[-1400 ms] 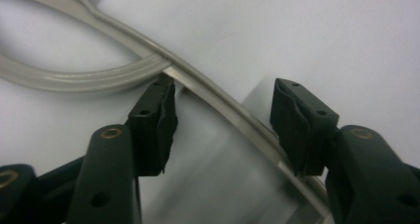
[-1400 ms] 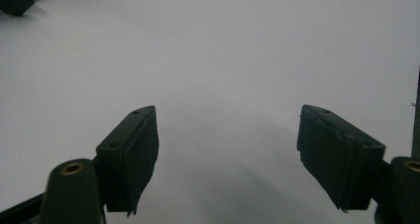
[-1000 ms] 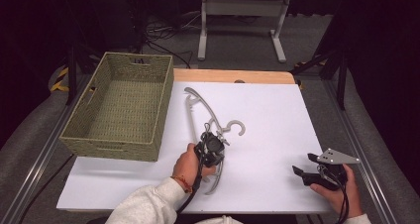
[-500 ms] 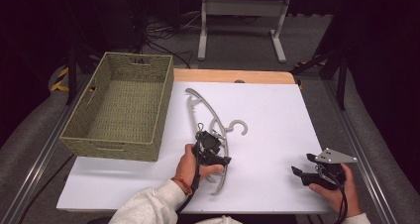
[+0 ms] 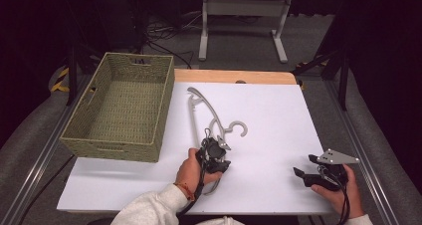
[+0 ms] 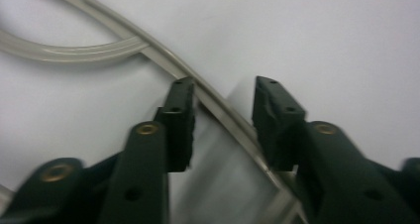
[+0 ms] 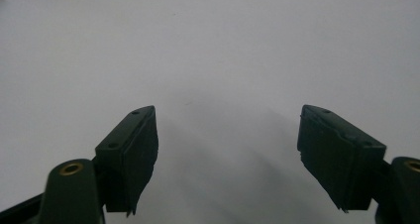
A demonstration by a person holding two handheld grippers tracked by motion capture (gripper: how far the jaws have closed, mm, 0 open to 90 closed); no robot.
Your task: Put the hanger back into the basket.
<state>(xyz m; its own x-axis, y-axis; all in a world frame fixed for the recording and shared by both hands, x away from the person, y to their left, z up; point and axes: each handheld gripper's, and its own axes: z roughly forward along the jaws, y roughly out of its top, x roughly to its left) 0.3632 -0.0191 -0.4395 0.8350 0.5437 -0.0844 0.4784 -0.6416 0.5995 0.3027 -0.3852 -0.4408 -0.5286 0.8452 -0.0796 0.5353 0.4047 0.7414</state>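
Left gripper view: the left gripper [image 6: 223,110] straddles the hanger [image 6: 218,107] bar, jaws apart, seemingly not yet pinching; the bar runs diagonally across them. The right gripper [image 5: 304,166] waits wide open, empty, well apart.

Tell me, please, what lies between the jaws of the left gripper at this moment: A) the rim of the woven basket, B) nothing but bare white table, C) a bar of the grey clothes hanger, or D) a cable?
C: in the left gripper view the left gripper has its jaws apart on either side of a thin bar of the grey hanger, which lies on the white table.
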